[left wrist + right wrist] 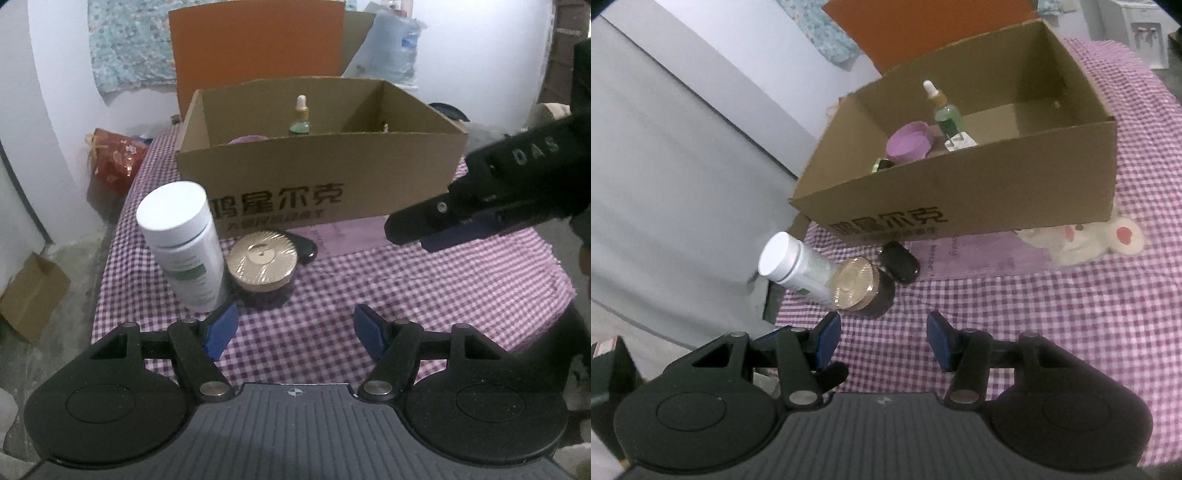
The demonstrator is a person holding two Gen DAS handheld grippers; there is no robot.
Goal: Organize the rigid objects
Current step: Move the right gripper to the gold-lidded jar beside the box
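Three items wait outside the cardboard box [317, 173]: white bottle [181, 240], gold-lidded jar [263, 263] and a black object [899, 262], clustered at ten o'clock of both grippers. Left gripper [293, 332] and right gripper [882, 339] hang spread and empty, likely for grabbing.

Both wrist views angled down, near, sharing cardboard box [317, 177], perhaps overlapping.

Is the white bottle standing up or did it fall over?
Standing up. The white bottle sits on its base on the checked cloth, cap on top, beside the gold-lidded jar.
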